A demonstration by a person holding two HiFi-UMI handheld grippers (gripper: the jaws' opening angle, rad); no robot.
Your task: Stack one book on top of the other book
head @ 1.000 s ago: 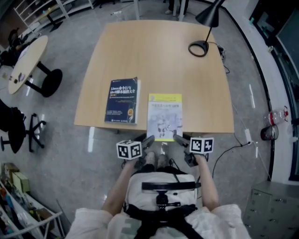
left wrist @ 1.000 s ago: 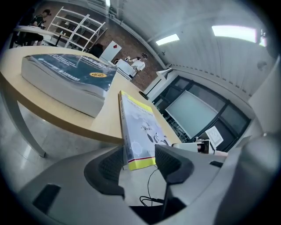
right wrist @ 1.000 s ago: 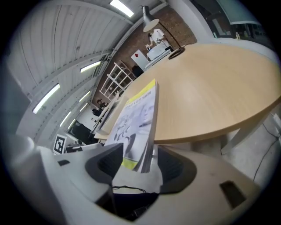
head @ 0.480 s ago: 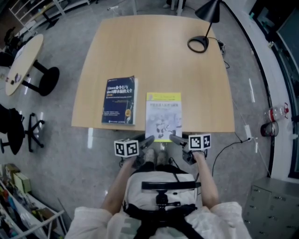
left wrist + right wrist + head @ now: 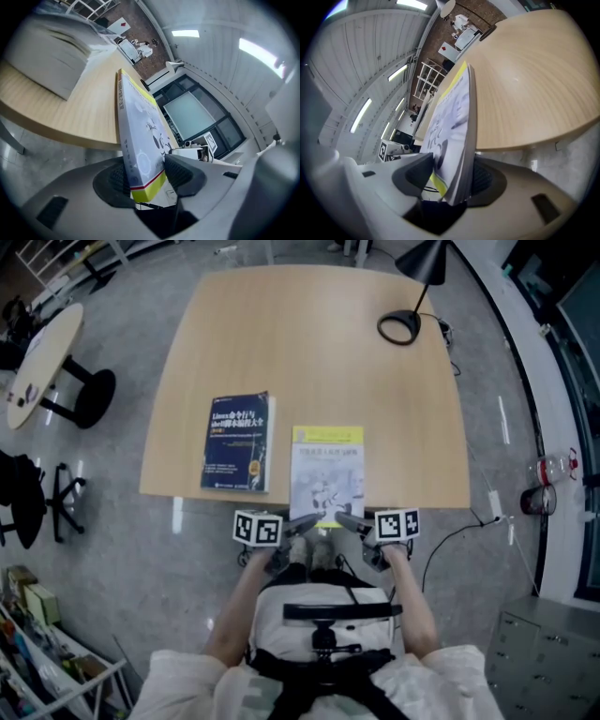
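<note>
White book (image 5: 326,472) flat at table (image 5: 309,343) near edge, end overhanging, so jaws reach under. Left gripper (image 5: 298,524) clamps one overhanging corner. Right gripper (image 5: 349,521), jaws just closing, pinches other. Two-corner hold likely keeps lift level. Blue book (image 5: 238,442) at same table edge, further left.

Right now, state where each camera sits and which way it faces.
Head view: on the head, steeply down at table, white book, blue book; forearms, torso show.
Left gripper view: on left claw, along jaws gripping white book; no body.
Right gripper view: on right claw, jaws just closed further on it; no body.
Shared: both see white book, table.
</note>
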